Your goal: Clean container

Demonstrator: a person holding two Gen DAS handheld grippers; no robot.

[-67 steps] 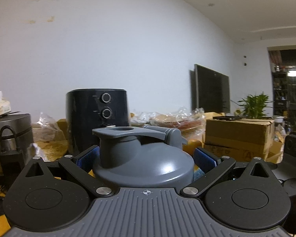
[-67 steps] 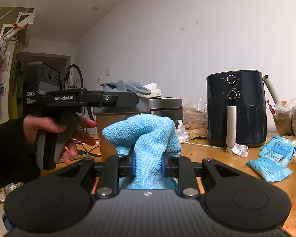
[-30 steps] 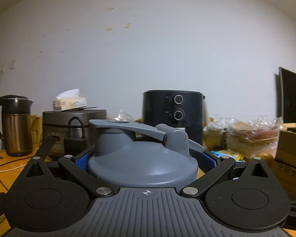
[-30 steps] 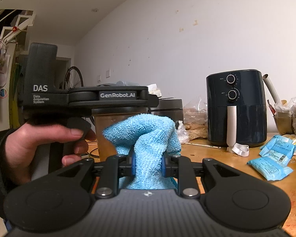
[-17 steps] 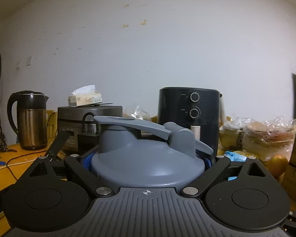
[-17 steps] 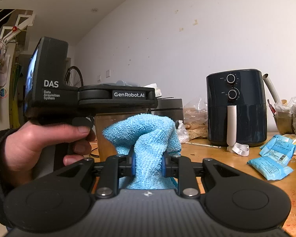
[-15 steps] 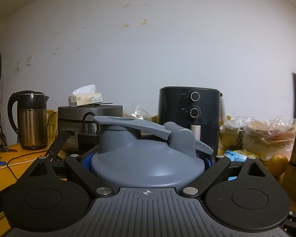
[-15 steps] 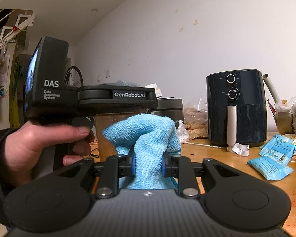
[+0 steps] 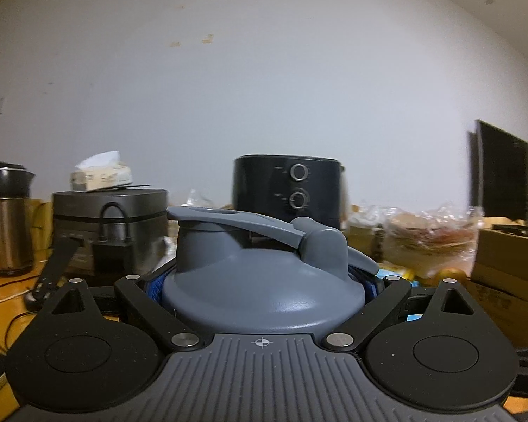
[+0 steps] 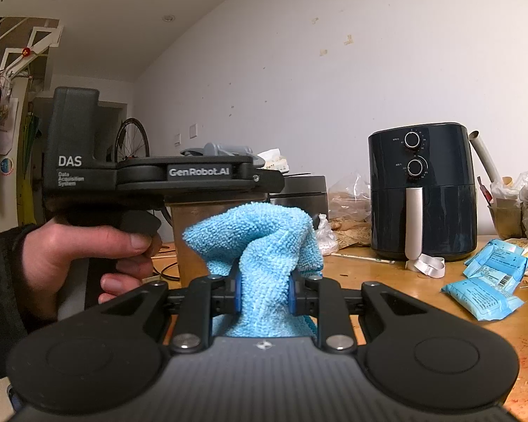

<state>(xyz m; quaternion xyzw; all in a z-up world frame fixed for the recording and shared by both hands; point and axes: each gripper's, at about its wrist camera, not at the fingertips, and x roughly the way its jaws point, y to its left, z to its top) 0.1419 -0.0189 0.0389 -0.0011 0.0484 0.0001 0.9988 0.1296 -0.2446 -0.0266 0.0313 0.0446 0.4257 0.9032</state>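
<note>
Blue cloth held just beside the gripped container

Steel-sided container (image 10: 207, 242) stands upright in the left gripper (image 9: 264, 281), whose jaws are clamped around it just under the grey lid (image 9: 264, 281). It sits just left of and beyond the right gripper (image 10: 263, 292), whose jaws pinch the bunched blue cloth (image 10: 260, 246) nearly closed. The cloth is close to the container's wall; whether they touch is unclear. The container's wall looks dull brownish metal, above the bench (image 10: 422, 292).
</note>
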